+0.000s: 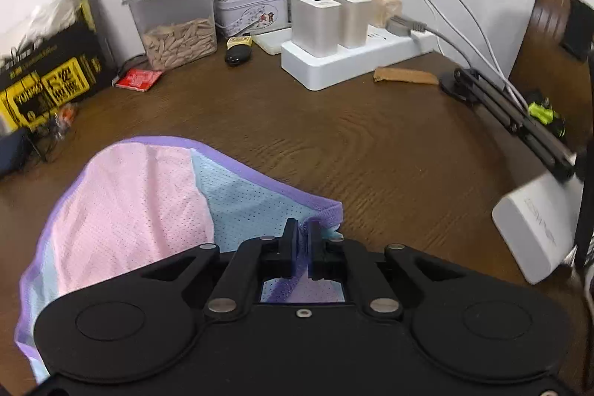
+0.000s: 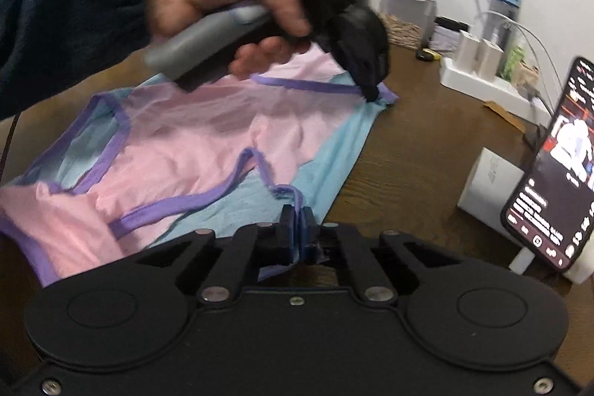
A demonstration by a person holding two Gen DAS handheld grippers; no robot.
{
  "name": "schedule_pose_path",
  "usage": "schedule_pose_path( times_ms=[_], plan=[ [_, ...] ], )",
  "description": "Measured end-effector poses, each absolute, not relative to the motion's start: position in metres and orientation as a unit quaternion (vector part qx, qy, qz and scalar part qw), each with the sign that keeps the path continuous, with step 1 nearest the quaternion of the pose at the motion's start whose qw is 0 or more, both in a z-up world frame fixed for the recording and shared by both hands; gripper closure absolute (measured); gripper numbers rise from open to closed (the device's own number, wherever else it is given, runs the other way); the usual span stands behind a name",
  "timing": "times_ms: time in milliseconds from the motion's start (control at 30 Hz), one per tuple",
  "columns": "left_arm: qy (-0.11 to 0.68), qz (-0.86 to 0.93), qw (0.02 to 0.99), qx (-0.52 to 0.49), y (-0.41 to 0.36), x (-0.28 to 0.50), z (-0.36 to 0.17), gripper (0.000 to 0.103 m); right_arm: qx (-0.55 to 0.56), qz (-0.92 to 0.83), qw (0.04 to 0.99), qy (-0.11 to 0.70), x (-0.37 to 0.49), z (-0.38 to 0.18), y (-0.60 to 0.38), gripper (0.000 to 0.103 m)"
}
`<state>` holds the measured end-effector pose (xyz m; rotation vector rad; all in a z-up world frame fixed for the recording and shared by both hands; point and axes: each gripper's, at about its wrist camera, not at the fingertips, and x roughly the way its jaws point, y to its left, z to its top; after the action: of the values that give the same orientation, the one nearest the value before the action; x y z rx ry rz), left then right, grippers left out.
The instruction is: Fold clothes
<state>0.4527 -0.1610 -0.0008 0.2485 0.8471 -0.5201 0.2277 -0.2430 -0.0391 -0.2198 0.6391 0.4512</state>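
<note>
Garment (image 2: 208, 136), pink/blue mesh w/ purple trim, lies spread on the brown desk (image 1: 371, 143), partly lifted at two edges. My left hand-held gripper (image 1: 303, 240) is pinching the purple hem at the blue corner, fingers pressed together on the cloth; from the right wrist view it's the black tool (image 2: 367, 77) in my left hand (image 2: 222, 10), biting the far corner. My right hand-held gripper (image 2: 297, 229) is pinching a bunched fold of purple trim and blue fabric at the near edge.

Containers at back of desk: clear plastic bin (image 1: 174, 21) w/ white lid, roughly a third full of tan, pellet-shaped pieces, black stuff stacked on top. Lilac tin (image 1: 252, 12) w/ a printed picture, lid on, contents hidden. Black/yellow box (image 1: 48, 73) at left, white plastic sticking out the top.

Hard to make out: garment's near part is hidden under both gripper bodies; white box (image 1: 534, 229) at right has grey lettering, too blurred to read. Yellow label on the black box has print, unreadable. Phone (image 2: 557, 166) on a stand shows a lit screen, text too small. Power strip (image 1: 356, 54) carries two chargers w/ cables.
</note>
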Motion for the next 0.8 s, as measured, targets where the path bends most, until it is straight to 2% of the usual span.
schedule_pose_path(
  times_ms=[67, 100, 133, 167, 200, 233, 333, 433, 600, 800],
  plan=[
    [0.401, -0.25, 0.874, 0.113, -0.157, 0.448, 0.006, 0.095, -0.103, 0.215, 0.921, 0.308, 0.227, -0.04, -0.243, 0.097],
    [0.39, -0.246, 0.881, 0.106, -0.15, 0.441, 0.015, 0.089, -0.104, 0.209, 0.923, 0.307, 0.225, -0.039, -0.244, 0.095],
    [0.379, -0.241, 0.888, 0.1, -0.143, 0.434, 0.024, 0.077, -0.104, 0.206, 0.925, 0.302, 0.223, -0.038, -0.246, 0.093],
    [0.369, -0.237, 0.894, 0.095, -0.138, 0.428, 0.032, 0.07, -0.104, 0.206, 0.926, 0.298, 0.221, -0.036, -0.247, 0.086],
    [0.355, -0.23, 0.901, 0.094, -0.131, 0.418, 0.041, 0.057, -0.1, 0.207, 0.93, 0.285, 0.214, -0.031, -0.252, 0.077],
    [0.33, -0.217, 0.914, 0.095, -0.115, 0.397, 0.055, 0.048, -0.097, 0.209, 0.934, 0.275, 0.208, -0.028, -0.256, 0.074],
    [0.288, -0.187, 0.934, 0.099, -0.077, 0.341, 0.075, 0.039, -0.078, 0.219, 0.936, 0.264, 0.196, -0.025, -0.269, 0.067],
    [0.279, -0.145, 0.944, 0.097, -0.035, 0.278, 0.071, 0.031, -0.064, 0.235, 0.932, 0.269, 0.186, -0.028, -0.273, 0.065],
    [0.339, -0.119, 0.93, 0.072, -0.002, 0.204, 0.026, 0.031, -0.06, 0.275, 0.919, 0.275, 0.17, -0.037, -0.27, 0.065],
    [0.317, -0.148, 0.936, 0.039, 0.004, 0.156, 0.037, 0.031, -0.038, 0.249, 0.927, 0.277, 0.15, -0.03, -0.271, 0.065]
  ],
)
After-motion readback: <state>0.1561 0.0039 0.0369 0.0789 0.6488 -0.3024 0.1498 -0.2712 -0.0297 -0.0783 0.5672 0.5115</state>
